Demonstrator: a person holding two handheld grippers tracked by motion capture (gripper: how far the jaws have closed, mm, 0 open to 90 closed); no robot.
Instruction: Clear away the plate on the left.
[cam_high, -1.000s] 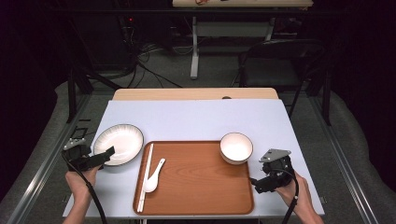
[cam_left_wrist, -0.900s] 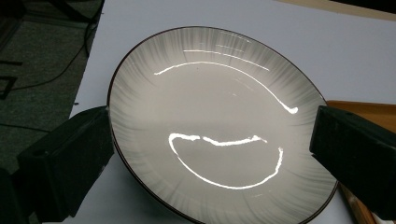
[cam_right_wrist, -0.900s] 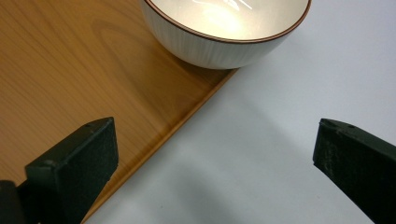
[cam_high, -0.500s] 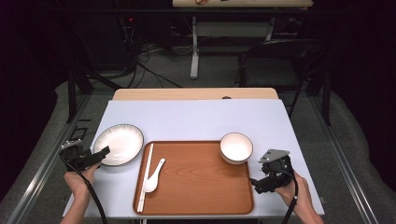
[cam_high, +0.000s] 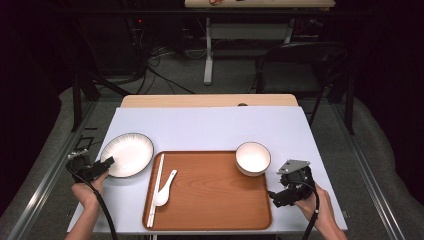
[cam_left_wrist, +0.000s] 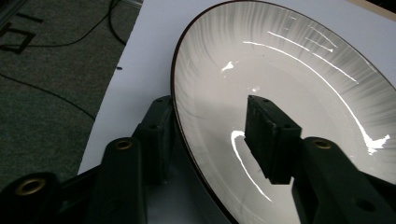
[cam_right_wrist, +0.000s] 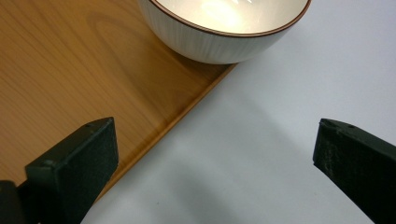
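L tongs (cam_left_wrist: 212, 140) straddle plate (cam_left_wrist: 299, 93) rim, unclear if pinched; R tongs (cam_right_wrist: 215, 163) spread wide.

Your high view is lit from above: the counter (cam_high: 210, 127) is bright and even while the floor and room around it sink into near black. In your left gripper view, sharp white glare streaks cross the glossy plate (cam_left_wrist: 299, 93), and the nearest claw parts blur. In your right gripper view, the bowl (cam_right_wrist: 224, 28) glows overexposed inside, with soft shadow beneath.
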